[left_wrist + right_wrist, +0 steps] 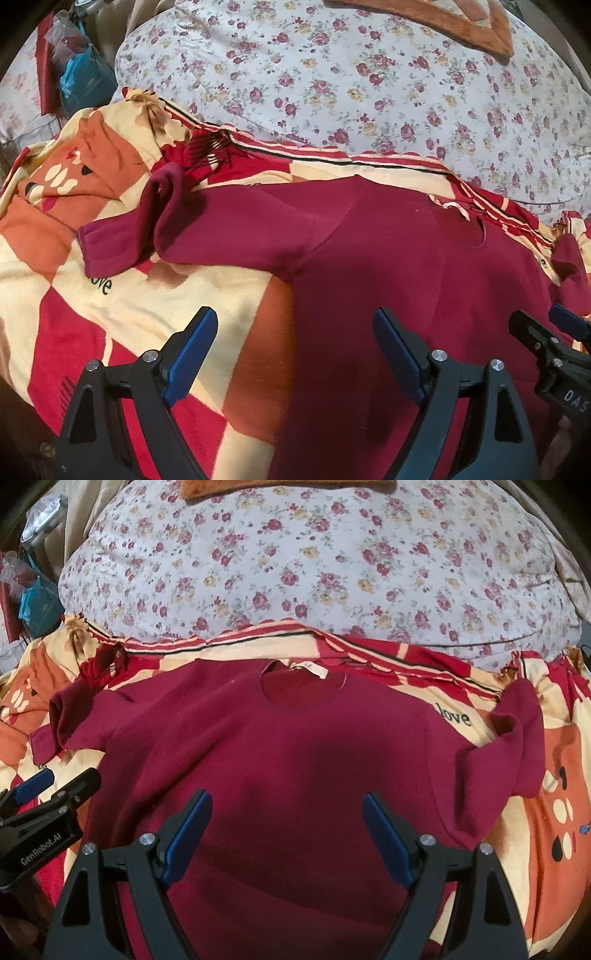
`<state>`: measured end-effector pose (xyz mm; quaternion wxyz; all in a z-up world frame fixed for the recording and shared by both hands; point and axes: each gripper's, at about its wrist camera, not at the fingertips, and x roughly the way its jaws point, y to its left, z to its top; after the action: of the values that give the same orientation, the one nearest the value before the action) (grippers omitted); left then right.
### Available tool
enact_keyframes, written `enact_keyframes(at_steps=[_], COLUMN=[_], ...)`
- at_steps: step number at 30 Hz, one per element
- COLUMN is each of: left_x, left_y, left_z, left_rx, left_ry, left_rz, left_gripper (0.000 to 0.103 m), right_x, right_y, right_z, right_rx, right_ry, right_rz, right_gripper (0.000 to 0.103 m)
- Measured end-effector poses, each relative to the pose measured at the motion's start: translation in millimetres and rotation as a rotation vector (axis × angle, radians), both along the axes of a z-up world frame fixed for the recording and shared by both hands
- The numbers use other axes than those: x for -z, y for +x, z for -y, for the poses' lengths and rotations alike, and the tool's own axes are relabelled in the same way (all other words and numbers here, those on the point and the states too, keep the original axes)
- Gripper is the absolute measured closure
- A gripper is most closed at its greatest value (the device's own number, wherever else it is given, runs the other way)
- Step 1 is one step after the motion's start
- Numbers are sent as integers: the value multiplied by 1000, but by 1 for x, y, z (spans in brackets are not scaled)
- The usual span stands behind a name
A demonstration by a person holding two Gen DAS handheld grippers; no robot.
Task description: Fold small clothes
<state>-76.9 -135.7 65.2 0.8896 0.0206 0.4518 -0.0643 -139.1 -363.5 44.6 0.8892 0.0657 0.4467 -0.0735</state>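
Observation:
A dark red short-sleeved shirt [288,760] lies spread flat on a patterned blanket [554,812], neck opening [303,690] at the far side. Its left sleeve [155,229] is crumpled and partly folded over; its right sleeve [517,738] is bunched up. My left gripper [295,332] is open and empty, above the shirt's left edge where it meets the blanket [129,295]. My right gripper [288,816] is open and empty above the shirt's middle. Each gripper shows at the edge of the other's view: the right gripper [546,332] and the left gripper [55,786].
A big floral quilt [314,565] is heaped behind the blanket and also shows in the left wrist view [351,74]. A brown cushion [443,18] lies on top of it. Plastic bags and clutter [77,66] sit at the far left.

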Motion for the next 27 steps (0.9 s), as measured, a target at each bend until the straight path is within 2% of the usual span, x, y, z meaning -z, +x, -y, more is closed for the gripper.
enact_keyframes(at_steps=[9,27], left_x=[4,4], left_y=[6,11], left_z=[-14,-31], left_rx=[-29,-70], left_ry=[11,16], left_rz=[-8,-8], left_gripper=[34,34], right_x=[12,17], right_y=[5,7], right_z=[-5,-12], right_rx=[-21,-49], right_ry=[-25,-11], right_rz=[-19,-25], right_gripper=[17,17])
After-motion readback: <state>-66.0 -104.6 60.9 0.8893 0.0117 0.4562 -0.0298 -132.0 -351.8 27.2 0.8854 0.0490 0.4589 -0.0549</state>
